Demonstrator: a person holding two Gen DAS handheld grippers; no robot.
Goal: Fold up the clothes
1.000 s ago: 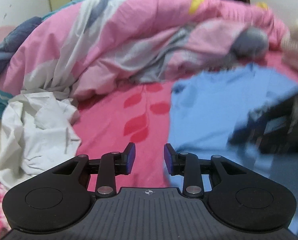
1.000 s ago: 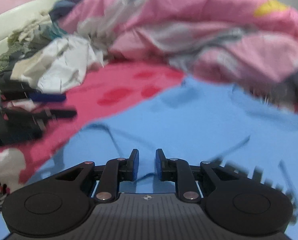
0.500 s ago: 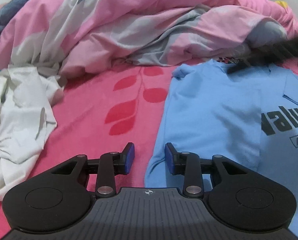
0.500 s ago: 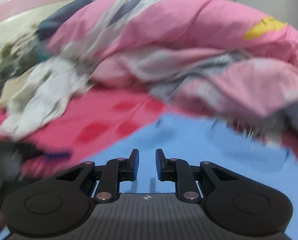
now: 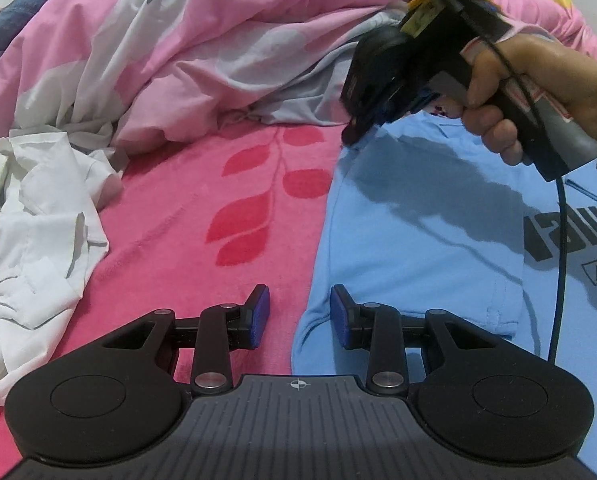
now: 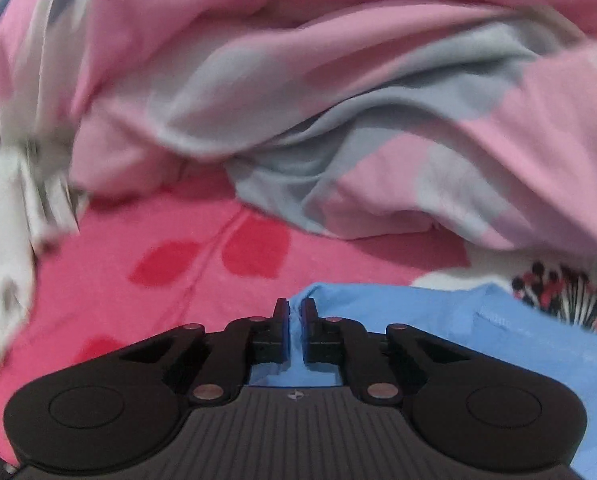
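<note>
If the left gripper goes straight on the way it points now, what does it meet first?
Probably the left edge of the blue shirt, where it lies on the pink bedsheet: the open left gripper straddles that edge. Depth is unclear.

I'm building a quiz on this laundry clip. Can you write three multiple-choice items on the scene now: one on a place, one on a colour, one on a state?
1. Where does the white garment lie, seen from the left wrist?
A. left of the blue T-shirt
B. on top of the T-shirt
C. in the left gripper

2. What colour is the T-shirt being folded?
A. green
B. light blue
C. black

3. How is the right gripper?
A. wide open over the bed
B. shut on a white cloth
C. shut on the T-shirt's far corner

Key:
1 A, it sits crumpled on the pink sheet, apart from the shirt.
2 B, both views show it.
3 C, blue cloth is pinched between its pads, the jaws having just closed.
</note>
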